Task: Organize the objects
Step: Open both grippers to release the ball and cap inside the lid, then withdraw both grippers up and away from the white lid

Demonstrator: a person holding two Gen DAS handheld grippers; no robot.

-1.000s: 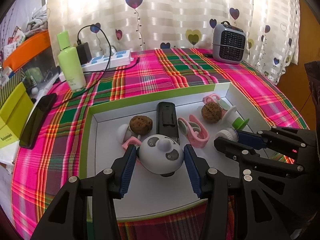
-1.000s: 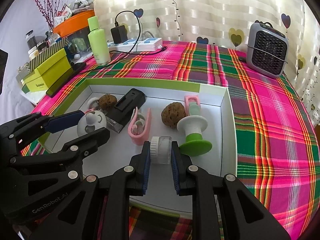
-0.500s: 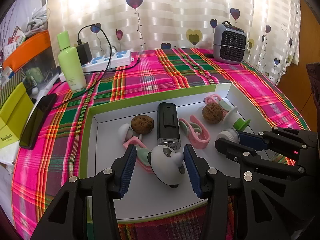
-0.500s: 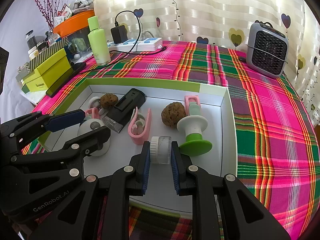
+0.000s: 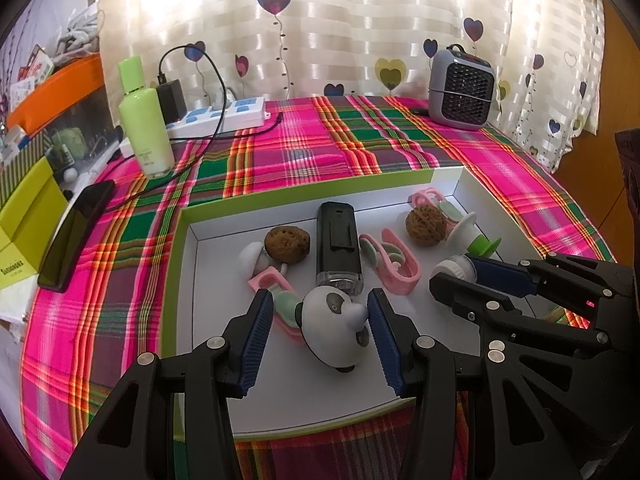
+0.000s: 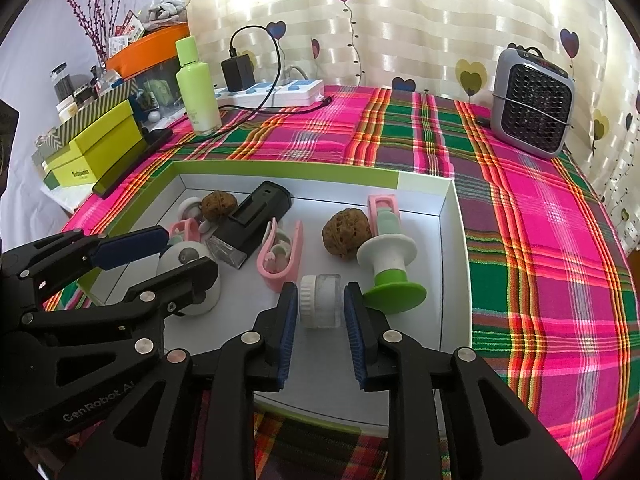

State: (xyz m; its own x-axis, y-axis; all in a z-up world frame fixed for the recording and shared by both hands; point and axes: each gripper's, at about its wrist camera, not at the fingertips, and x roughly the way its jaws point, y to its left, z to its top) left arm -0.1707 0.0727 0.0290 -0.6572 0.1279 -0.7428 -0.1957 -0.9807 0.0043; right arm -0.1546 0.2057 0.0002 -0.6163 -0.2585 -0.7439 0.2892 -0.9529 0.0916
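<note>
While just opening, right claw [image 6: 320, 312] jar-straddling.

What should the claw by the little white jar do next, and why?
Probably lift the right gripper straight back out. Its jaws have just been opening, and the small jar between them lies in the white box with a gap showing at each pad, so it looks let go.

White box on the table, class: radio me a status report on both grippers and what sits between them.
Left gripper open, panda toy loose between. Right gripper just opening off small jar, now in white box. Green-based stand crowds the jar.
</note>
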